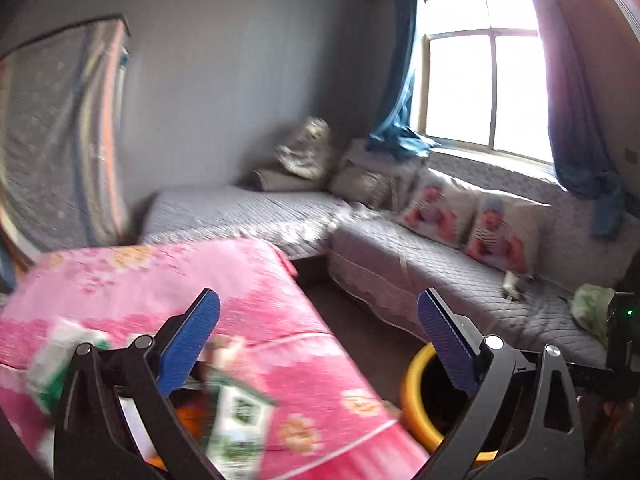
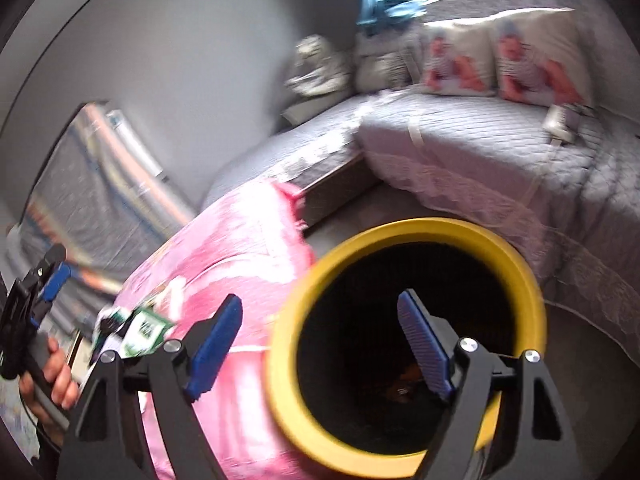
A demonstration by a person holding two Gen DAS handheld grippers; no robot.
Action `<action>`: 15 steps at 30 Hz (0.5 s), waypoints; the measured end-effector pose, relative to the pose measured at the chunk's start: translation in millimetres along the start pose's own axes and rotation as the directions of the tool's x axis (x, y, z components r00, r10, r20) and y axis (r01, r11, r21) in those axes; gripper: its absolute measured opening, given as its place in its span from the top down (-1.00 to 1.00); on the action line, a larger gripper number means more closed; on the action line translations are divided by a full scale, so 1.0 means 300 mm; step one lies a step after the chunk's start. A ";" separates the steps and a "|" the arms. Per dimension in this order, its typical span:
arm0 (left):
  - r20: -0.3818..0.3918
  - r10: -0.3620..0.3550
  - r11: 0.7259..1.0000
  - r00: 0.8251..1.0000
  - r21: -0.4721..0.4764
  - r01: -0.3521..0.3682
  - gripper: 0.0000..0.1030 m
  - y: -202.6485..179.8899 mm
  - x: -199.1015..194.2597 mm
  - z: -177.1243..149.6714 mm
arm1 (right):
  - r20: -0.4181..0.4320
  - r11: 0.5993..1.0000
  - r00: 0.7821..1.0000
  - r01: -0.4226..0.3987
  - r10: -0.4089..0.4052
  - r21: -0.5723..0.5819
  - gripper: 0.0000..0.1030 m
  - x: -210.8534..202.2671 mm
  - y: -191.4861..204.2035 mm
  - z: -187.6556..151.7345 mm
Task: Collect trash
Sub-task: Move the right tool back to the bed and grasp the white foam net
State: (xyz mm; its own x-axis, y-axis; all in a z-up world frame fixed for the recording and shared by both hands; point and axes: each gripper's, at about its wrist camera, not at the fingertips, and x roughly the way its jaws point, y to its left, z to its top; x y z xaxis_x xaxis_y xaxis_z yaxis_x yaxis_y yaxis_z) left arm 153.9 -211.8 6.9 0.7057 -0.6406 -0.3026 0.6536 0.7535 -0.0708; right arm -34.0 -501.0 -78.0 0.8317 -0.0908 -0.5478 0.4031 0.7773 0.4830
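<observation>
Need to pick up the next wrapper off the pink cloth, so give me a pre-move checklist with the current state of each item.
1. Left gripper fingers open, nothing between them: ok.
2. Right gripper fingers open and unloaded: ok.
3. Yellow bin mouth unobstructed, right gripper above it: ok.
4. Green-and-white wrapper on the pink cloth below the left gripper: ok.
5. Wrapper outline sharp enough to aim: not ok, motion blur.
6. Other trash under the left gripper: cannot tell, partly hidden.
</observation>
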 end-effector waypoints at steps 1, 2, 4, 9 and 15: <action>0.020 0.029 1.000 0.999 0.006 -0.029 -0.84 0.061 -0.056 0.001 | -0.018 0.999 1.000 -0.024 0.023 -0.022 -0.49 0.014 0.041 -0.004; 0.032 0.049 0.999 0.998 0.007 -0.049 -0.84 0.111 -0.097 -0.002 | -0.034 0.998 0.998 -0.044 0.043 -0.041 -0.50 0.026 0.083 -0.011; 0.062 0.118 0.993 0.991 0.002 -0.118 -0.84 0.237 -0.204 -0.027 | -0.073 0.992 0.993 -0.094 0.089 -0.080 -0.51 0.054 0.163 -0.022; 0.048 0.221 0.975 0.974 0.015 -0.222 -0.84 0.476 -0.389 -0.130 | -0.164 0.965 0.970 -0.206 0.179 -0.164 -0.55 0.124 0.359 -0.059; -0.107 0.266 0.964 0.958 0.037 -0.263 -0.84 0.619 -0.486 -0.347 | -0.236 0.942 0.947 -0.267 0.218 -0.203 -0.57 0.193 0.510 -0.116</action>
State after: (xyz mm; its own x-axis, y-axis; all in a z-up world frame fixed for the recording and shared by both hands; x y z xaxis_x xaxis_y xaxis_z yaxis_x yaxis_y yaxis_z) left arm 143.9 37.1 -61.0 0.8208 -0.3978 -0.4100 0.4543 0.8896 0.0463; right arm 62.5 -365.6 -59.7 0.7855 0.2300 -0.5746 0.0797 0.8830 0.4625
